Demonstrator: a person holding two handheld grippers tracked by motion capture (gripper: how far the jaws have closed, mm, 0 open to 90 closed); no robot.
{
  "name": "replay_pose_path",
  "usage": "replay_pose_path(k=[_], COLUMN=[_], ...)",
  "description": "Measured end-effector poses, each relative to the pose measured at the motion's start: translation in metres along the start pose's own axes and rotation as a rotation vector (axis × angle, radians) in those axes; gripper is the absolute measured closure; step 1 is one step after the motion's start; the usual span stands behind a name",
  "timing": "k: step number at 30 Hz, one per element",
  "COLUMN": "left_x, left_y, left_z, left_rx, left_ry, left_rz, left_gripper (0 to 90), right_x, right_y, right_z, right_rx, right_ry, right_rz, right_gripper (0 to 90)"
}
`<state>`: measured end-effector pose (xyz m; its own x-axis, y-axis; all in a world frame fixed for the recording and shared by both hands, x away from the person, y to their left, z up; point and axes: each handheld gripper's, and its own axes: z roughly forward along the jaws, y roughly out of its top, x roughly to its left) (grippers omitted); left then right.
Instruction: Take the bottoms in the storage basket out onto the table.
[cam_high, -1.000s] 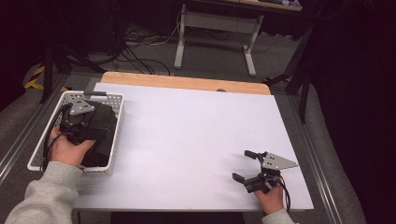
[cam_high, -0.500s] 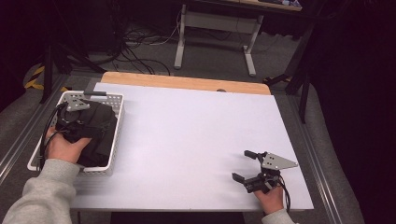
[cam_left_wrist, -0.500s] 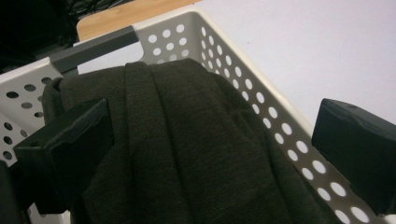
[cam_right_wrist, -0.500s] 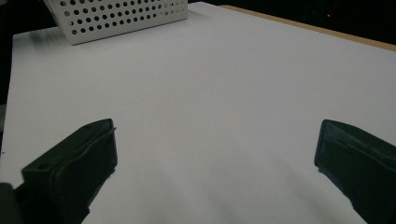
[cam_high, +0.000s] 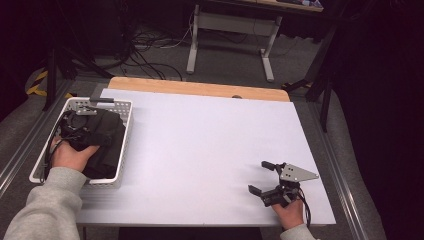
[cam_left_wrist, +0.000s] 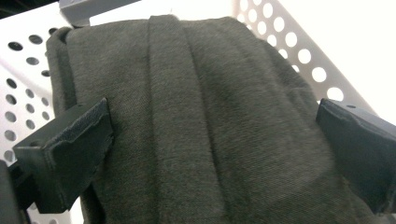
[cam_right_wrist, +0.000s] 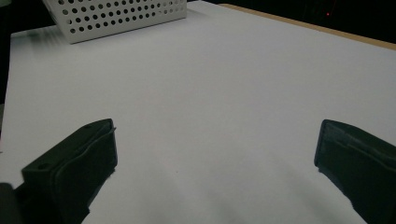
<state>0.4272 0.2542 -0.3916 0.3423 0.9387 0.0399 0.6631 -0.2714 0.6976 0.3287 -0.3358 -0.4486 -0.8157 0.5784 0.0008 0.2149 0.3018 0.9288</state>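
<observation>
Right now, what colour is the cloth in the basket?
Dark charcoal grey, plain knit; cloth shows best in the left gripper view.

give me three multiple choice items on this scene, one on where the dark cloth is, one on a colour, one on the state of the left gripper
1. Where does the dark grey cloth lie?
A. in the white perforated basket
B. in the middle of the table
C. on the floor

2. What colour is the basket?
A. red
B. white
C. blue

3. How does the left gripper stand?
A. shut with nothing near it
B. lying on the table beside the right gripper
C. open, jaws on either side of the cloth

Answers:
1. A, as the high view shows the cloth inside the basket at the table's left edge.
2. B, as its holed walls are white in all three views.
3. C, as the left gripper view shows the two jaws wide apart with the cloth between them.
</observation>
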Motion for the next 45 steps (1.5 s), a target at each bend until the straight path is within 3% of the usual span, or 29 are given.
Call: replay_pose_path(k=[2,10,14,18,37,41,45], left_x=[0.002,0.005,0.008,0.01,0.011,0.007,0.007], left_y=[-0.001,-0.002,-0.003,-0.003,-0.002,-0.002,-0.002], left_z=[0.003,0.01,0.019,0.021,0.031,0.037,0.04], left_rx=[0.026,0.073,0.138,0.148,0.218,0.25,0.271], left_ry=[0.027,0.028,-0.009,-0.025,-0.058,-0.031,-0.032], left_rz=[-0.006,-0.04,-0.082,-0.091,-0.097,-0.068,-0.051], left_gripper=[0.1,0.0,0.0,0.0,0.3,0.5,4.5], right_x=[0.0,0.0,0.0,0.0,0.0,0.001,0.001], right_y=[0.0,0.0,0.0,0.0,0.0,0.0,0.0], right_z=[0.0,0.0,0.001,0.001,0.002,0.002,0.002], right_rx=[0.0,0.002,0.003,0.004,0.011,0.012,0.011], right_ry=[0.0,0.001,0.003,0.004,0.009,0.016,0.013], right_rz=[0.0,-0.001,-0.002,-0.003,-0.007,-0.006,-0.009], right_gripper=[0.0,0.1,0.1,0.1,0.2,0.2,0.2])
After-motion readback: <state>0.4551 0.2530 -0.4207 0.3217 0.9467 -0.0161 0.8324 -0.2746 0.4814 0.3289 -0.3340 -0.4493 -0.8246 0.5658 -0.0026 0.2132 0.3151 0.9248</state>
